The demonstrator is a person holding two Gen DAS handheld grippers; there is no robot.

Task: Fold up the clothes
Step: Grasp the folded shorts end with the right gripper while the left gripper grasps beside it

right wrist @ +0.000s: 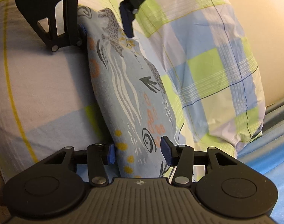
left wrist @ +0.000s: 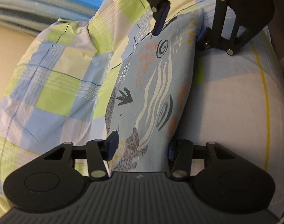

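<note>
On the bed, a folded garment (left wrist: pixel 147 97) of light blue cloth printed with white wavy lines, orange dots, dark spirals and spotted patches lies as a long narrow bundle. It rests on a checked sheet (left wrist: pixel 235 112) with a thin yellow line running through its pale part, and its far long edge lies against a pillow (left wrist: pixel 54 78) in green, blue and cream checks.

The left tongs (left wrist: pixel 142 147) sit at one short end of the garment, jaws spread wide with the bundle between them. One blue pad (left wrist: pixel 113 145) is at the edge of the cloth on the pillow side; the other is mostly hidden behind the bundle's opposite edge. They are parted, not clamped down on the cloth.

The right tongs (right wrist: pixel 140 152) straddle the opposite short end in the same way, jaws spread, with a blue pad (right wrist: pixel 111 154) touching one edge and the other pad just clear of the cloth on the pillow side.

Each camera shows the other tool at the far end of the bundle, facing it. Beyond the pillow a blue striped surface (left wrist: pixel 48 1) and a cream wall (right wrist: pixel 263 43) show.
</note>
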